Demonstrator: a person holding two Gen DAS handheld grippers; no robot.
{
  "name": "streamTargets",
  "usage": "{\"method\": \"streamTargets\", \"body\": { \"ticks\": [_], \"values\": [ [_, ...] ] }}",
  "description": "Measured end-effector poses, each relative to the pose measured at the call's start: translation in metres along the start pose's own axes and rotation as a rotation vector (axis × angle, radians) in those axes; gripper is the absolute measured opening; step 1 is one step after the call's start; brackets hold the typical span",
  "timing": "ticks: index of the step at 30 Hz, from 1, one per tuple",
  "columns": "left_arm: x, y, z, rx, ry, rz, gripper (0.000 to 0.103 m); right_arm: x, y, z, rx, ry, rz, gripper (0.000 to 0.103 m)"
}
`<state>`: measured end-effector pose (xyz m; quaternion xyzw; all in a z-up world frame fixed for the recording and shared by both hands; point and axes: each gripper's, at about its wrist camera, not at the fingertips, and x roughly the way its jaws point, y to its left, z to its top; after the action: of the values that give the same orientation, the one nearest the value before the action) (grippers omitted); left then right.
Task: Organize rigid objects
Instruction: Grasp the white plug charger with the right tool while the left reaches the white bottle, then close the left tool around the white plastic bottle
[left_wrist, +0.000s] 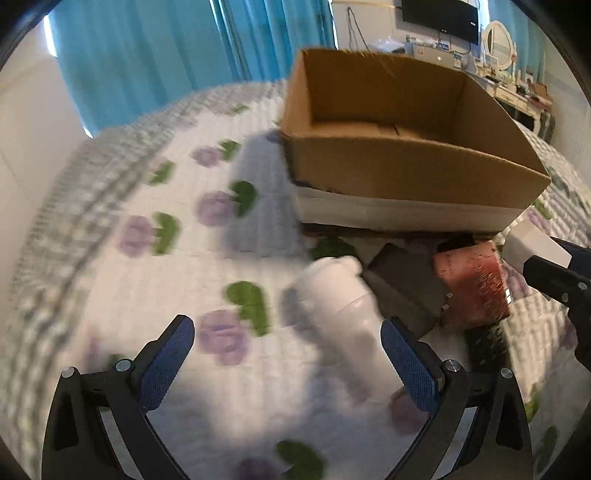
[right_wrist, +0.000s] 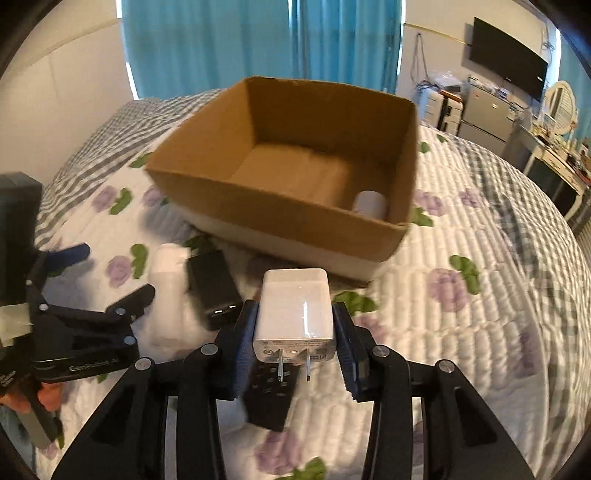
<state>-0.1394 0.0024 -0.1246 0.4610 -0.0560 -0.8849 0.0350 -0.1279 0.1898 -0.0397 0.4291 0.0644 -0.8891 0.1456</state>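
An open cardboard box (left_wrist: 406, 166) (right_wrist: 280, 206) stands on the flowered bed quilt; a white roll (right_wrist: 370, 204) lies in its near right corner. My right gripper (right_wrist: 293, 325) is shut on a white plug charger (right_wrist: 295, 314), prongs toward the camera, held above the quilt in front of the box; the charger also shows in the left wrist view (left_wrist: 532, 243). My left gripper (left_wrist: 288, 343) is open and empty, just left of a white bottle (left_wrist: 340, 306) (right_wrist: 168, 284) lying on the quilt. A black adapter (right_wrist: 214, 288) (left_wrist: 402, 288) lies beside the bottle.
A reddish box (left_wrist: 472, 284) lies right of the black adapter. A black remote (right_wrist: 271, 395) lies under the right gripper. Blue curtains (right_wrist: 258, 40) hang behind the bed. A TV (right_wrist: 508, 57) and dresser (right_wrist: 554, 162) stand at the right.
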Motion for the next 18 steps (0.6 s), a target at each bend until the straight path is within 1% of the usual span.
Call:
{"method": "streamTargets", "body": {
  "ticks": [1, 4, 5, 8, 10, 11, 13, 18],
  "values": [
    [0.005, -0.003, 0.002, 0.003, 0.01, -0.008, 0.103, -0.001, -0.005, 0.001, 0.007, -0.001, 0.001, 0.04],
    [0.02, -0.012, 0.004, 0.041, 0.015, 0.031, 0.101, -0.002, -0.012, 0.0, 0.036, 0.0, 0.003, 0.04],
    [0.025, -0.014, 0.005, 0.045, 0.021, 0.029, 0.1, -0.003, -0.014, -0.001, 0.038, 0.0, 0.005, 0.04],
    [0.033, -0.018, 0.005, 0.043, 0.032, 0.011, 0.091, -0.004, -0.012, -0.001, 0.037, -0.004, 0.005, 0.04],
    [0.032, -0.02, 0.005, 0.052, 0.025, -0.005, 0.08, -0.005, -0.012, -0.001, 0.033, -0.006, 0.005, 0.04],
    [0.031, -0.021, 0.005, 0.057, 0.025, -0.028, 0.076, -0.004, -0.012, -0.001, 0.033, -0.005, 0.006, 0.04],
    [0.03, -0.021, 0.004, 0.052, 0.038, -0.076, 0.061, -0.005, -0.011, -0.001, 0.034, -0.005, 0.003, 0.04],
    [0.028, -0.018, 0.002, 0.041, 0.048, -0.095, 0.059, -0.005, -0.008, -0.006, 0.032, -0.007, -0.009, 0.04]
  ]
}}
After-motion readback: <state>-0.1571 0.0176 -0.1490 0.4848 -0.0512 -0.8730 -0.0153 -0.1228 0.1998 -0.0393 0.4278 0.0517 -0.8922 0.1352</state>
